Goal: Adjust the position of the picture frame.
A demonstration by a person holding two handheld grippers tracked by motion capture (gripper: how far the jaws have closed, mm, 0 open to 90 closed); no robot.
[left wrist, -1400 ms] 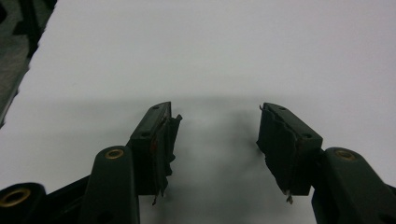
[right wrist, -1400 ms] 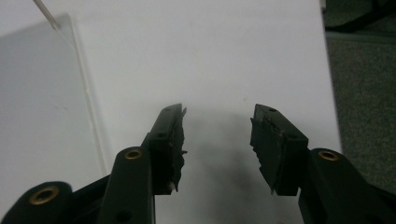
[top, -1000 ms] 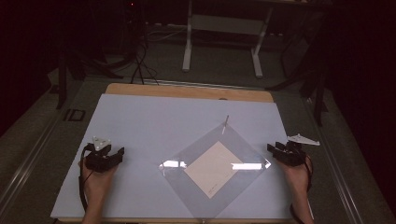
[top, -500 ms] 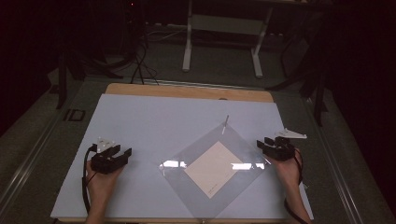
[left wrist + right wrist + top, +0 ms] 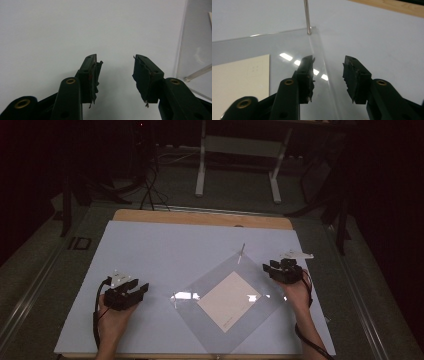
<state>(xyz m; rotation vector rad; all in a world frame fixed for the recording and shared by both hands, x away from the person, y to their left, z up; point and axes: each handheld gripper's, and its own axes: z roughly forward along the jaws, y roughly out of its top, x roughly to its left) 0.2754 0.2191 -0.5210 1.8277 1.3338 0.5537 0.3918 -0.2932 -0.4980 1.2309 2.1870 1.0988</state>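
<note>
Hovering with its jaws parted and empty, the right gripper sits right of centre in the high view, straddling the right edge of a clear plastic sheet that lies as a diamond in the lower middle of that frame; in the right gripper view that edge runs up between the jaws toward a thin metal pin at the sheet's top corner. The left gripper, likewise spread and holding nothing, waits at the lower left, near the sheet's left corner but apart from it. The sheet looks thin, light, glossy and probably slippery, stiff enough to keep flat yet apt to bow if lifted by one side, so pinching bare margin at opposite corners seems soundest. A cream paper card lies in its middle and could slide. Around it the pale blue mat lies bare; the pin may snag.
</note>
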